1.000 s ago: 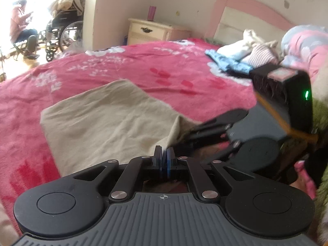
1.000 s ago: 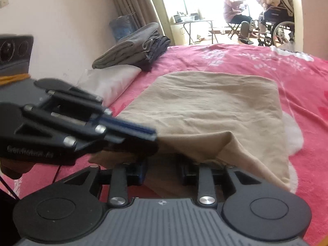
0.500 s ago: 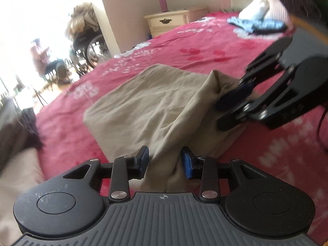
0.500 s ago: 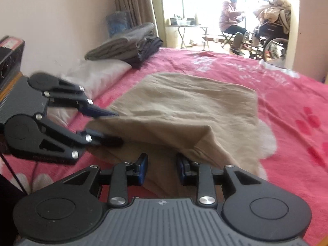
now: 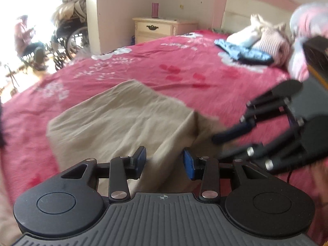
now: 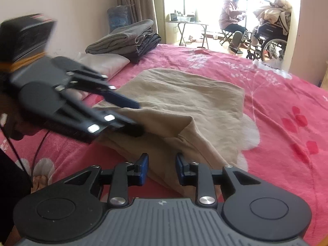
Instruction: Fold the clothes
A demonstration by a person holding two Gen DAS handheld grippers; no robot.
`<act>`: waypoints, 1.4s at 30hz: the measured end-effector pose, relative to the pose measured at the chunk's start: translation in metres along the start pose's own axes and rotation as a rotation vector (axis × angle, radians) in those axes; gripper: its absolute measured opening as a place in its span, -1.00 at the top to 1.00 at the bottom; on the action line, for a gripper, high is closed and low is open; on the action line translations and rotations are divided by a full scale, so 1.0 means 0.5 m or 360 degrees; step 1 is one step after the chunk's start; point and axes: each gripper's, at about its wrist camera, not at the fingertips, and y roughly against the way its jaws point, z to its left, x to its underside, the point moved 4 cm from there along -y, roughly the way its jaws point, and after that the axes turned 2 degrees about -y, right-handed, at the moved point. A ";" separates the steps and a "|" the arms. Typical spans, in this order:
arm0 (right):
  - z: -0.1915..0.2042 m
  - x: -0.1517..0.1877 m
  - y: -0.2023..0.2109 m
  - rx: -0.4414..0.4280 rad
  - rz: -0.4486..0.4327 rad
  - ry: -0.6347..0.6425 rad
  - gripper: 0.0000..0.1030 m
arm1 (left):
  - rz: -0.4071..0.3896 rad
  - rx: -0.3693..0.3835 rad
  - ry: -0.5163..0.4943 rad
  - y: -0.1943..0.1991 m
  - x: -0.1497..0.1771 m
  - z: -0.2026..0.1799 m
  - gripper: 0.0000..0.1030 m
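Garment: a tan garment (image 5: 123, 121) lies spread on the red floral bedspread (image 5: 184, 69), its far part flat, its near edge lumped and raised toward the two tools.
Near fold: in the right wrist view the tan cloth (image 6: 194, 104) rises in a rounded ridge just beyond the blue pads, with a hem running down toward them.
Left gripper: the left gripper (image 5: 165, 161) has its jaws spread, the blue pads (image 5: 141, 156) apart with tan cloth lying between them; nothing is clamped.
Left gripper from the other side: blurred in the right wrist view, the left gripper (image 6: 136, 120) points at the cloth ridge with its fingers separated; whether the lower finger touches the fabric cannot be told.
Right gripper: the right gripper (image 6: 162, 168) also stands parted, cloth lying loose in the gap and not pinched.
Right gripper from the other side: in the left wrist view it (image 5: 223, 145) reaches in from the right, blurred, tips at the cloth's near right edge.
Folded stack: grey and dark folded clothes (image 6: 125, 39) sit on a white pillow (image 6: 104, 63) at the bed's far left.
Other laundry: a blue garment (image 5: 244, 53) and pale bundles lie near the pink headboard (image 5: 256, 2).
Background: a nightstand (image 5: 162, 27), a wheelchair (image 6: 268, 41) and a seated person (image 6: 231, 20) in the bright doorway.
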 end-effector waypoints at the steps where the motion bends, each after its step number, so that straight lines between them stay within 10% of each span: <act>1: -0.001 0.000 0.005 0.0004 -0.0013 0.0011 0.44 | 0.0008 0.0021 0.0013 -0.008 -0.005 0.001 0.25; 11: -0.019 -0.023 -0.004 -0.0016 -0.0098 0.0127 0.65 | -0.0023 0.0132 0.0150 -0.026 -0.026 -0.003 0.96; 26: 0.007 -0.015 -0.031 -0.0014 -0.0130 0.0159 0.69 | -0.0143 0.0246 0.0210 0.009 -0.036 -0.010 0.99; 29: -0.022 -0.016 -0.067 0.0092 -0.0038 0.0017 1.00 | -0.0129 0.0261 0.0154 0.012 -0.027 -0.022 1.00; 42: -0.082 0.002 0.001 -0.0071 0.0097 -0.0153 0.86 | 0.0049 0.0155 -0.0180 -0.005 0.058 -0.047 0.95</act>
